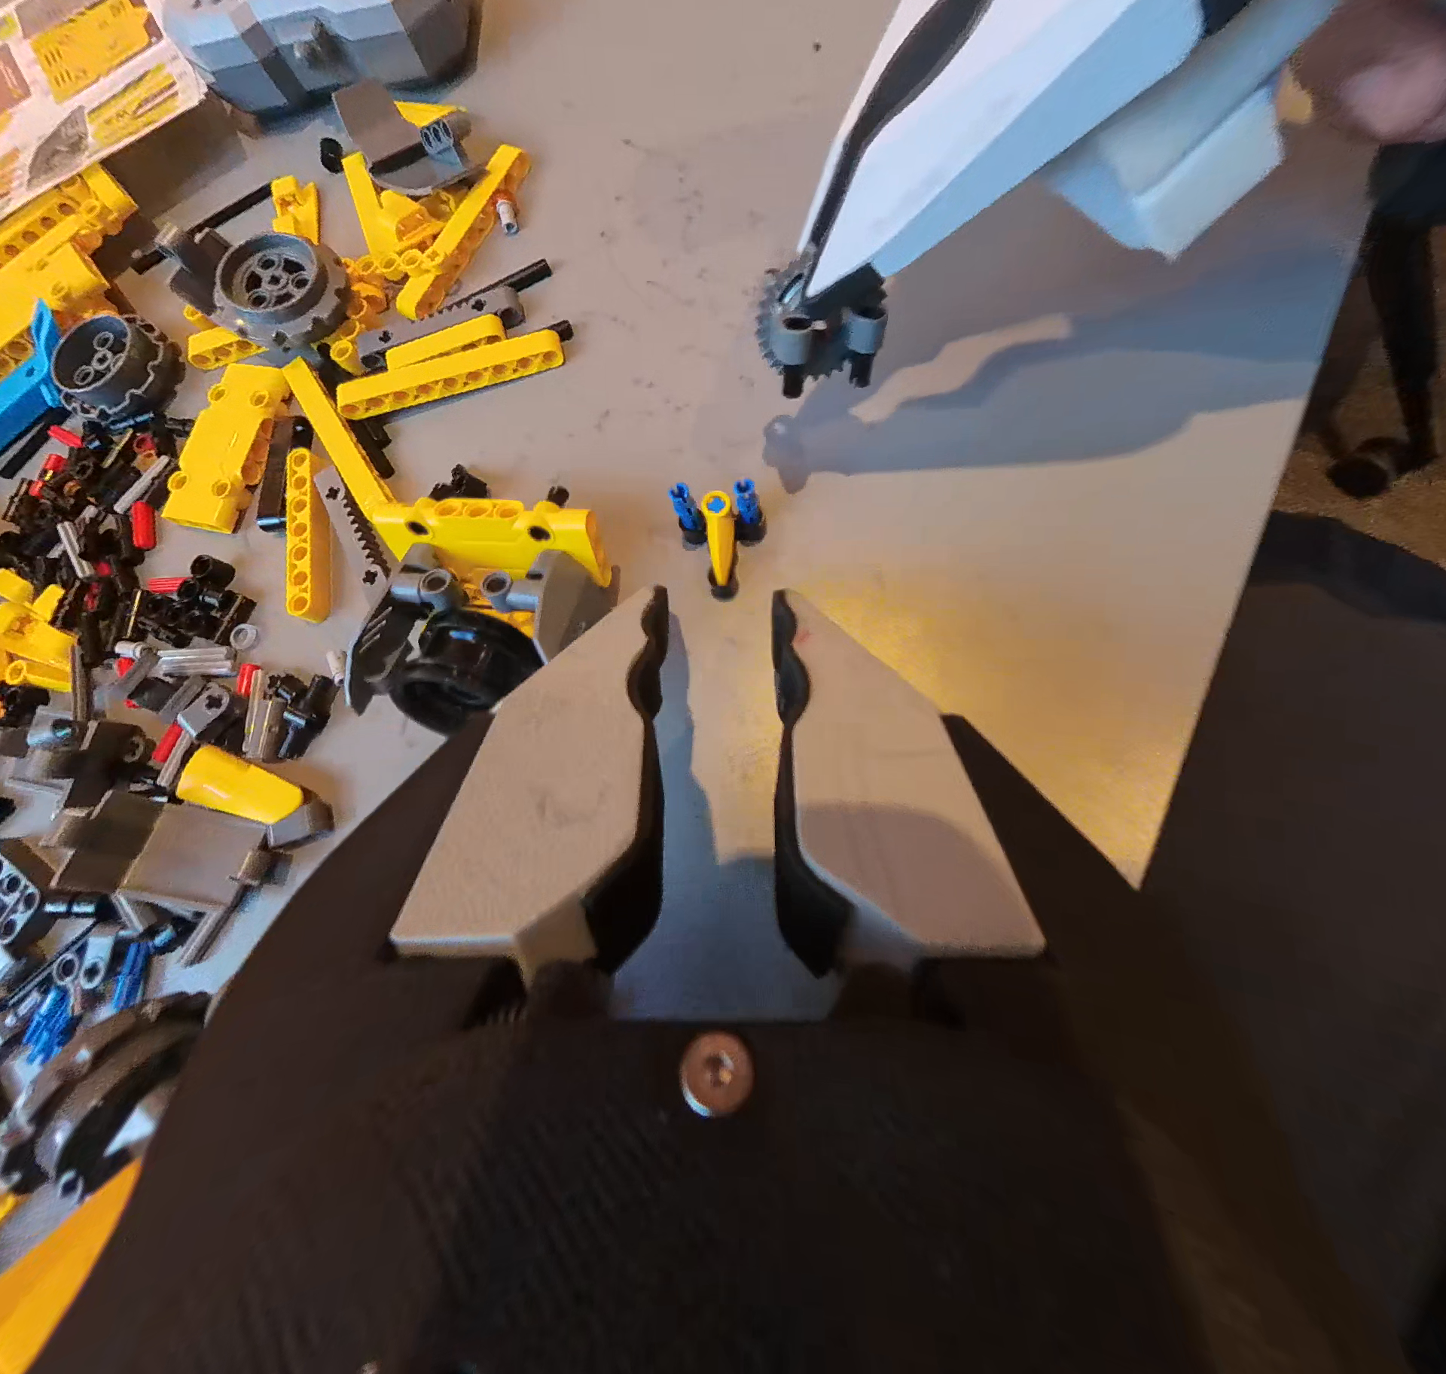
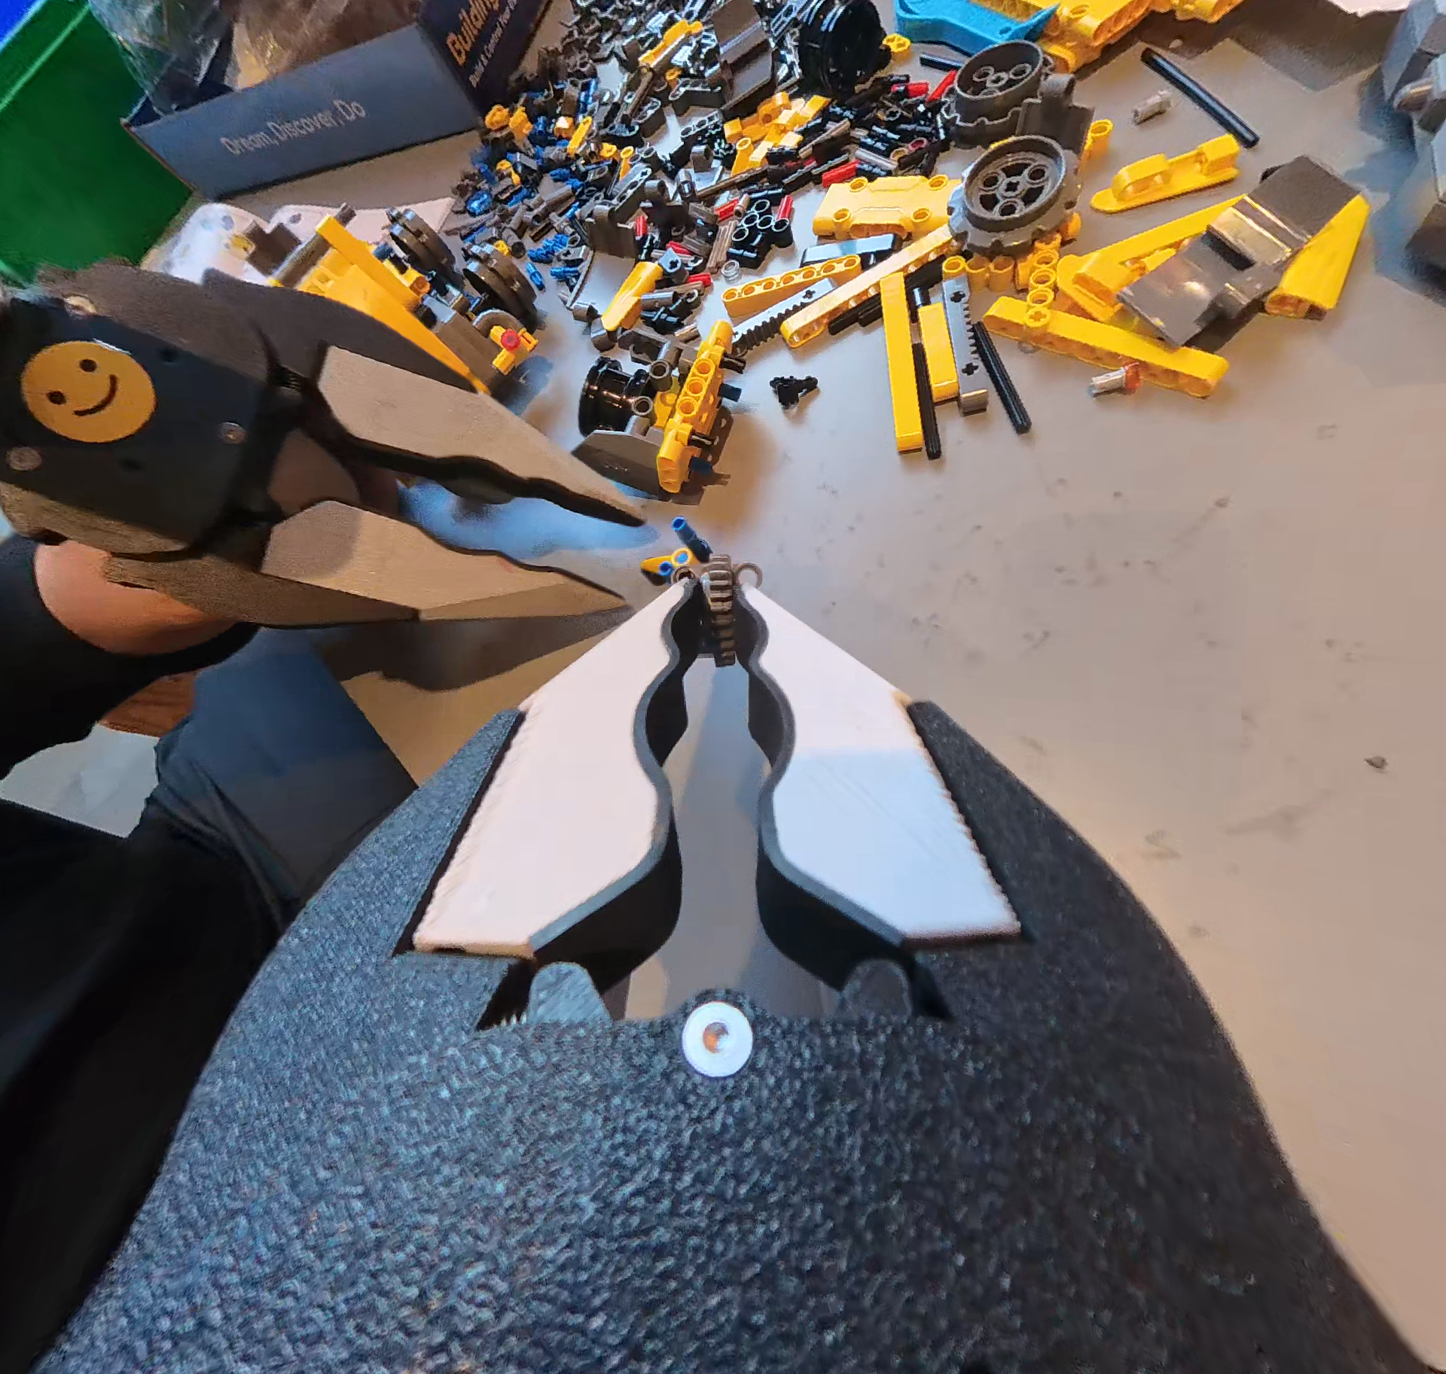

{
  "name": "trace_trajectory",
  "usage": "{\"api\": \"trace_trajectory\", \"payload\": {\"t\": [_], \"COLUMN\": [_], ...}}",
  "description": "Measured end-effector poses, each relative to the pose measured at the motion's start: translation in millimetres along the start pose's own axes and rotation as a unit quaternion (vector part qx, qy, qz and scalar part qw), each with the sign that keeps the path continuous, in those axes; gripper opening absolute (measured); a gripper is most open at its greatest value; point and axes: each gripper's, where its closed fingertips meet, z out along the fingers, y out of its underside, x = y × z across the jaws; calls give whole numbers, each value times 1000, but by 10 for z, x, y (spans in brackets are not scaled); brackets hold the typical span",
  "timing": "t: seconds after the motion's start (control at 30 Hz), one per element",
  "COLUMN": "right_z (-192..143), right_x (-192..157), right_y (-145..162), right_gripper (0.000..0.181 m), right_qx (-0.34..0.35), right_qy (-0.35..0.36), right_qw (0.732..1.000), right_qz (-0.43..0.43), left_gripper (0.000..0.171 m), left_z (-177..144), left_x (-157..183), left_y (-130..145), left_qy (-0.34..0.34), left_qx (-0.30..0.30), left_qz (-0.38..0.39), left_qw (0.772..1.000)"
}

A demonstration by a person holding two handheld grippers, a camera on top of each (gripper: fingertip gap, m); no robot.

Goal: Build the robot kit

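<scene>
Gear assembly (image 1: 825,335) beyond pin cluster (image 1: 717,524); parts pile (image 1: 297,413) left.

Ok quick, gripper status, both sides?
Left gripper: open, empty, fingertips just short of the small yellow piece with blue pins on the table.
Right gripper: shut on the grey gear assembly.

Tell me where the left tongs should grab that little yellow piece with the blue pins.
Grip the yellow piece across its narrow yellow stem, just behind the two upright blue pins. Come straight ahead: the open left tongs already line up with its long axis, and the grey table beside it looks bare.
</scene>
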Motion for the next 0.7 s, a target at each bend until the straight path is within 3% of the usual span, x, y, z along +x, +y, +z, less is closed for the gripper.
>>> {"api": "trace_trajectory", "payload": {"t": [0.4,0.7], "right_z": [-23,81], "right_x": [-10,-91], "right_y": [67,126], "right_gripper": [7,7], "right_qx": [-7,-20], "right_qy": [-14,-25], "right_qw": [1000,999], "right_qz": [16,16], "left_gripper": [6,5], "left_z": [132,-192], "left_x": [43,181], "left_y": [-10,256], "left_qy": [23,40], "left_qx": [-9,-4], "left_qz": [-19,-23], "left_qw": [1000,999]}}
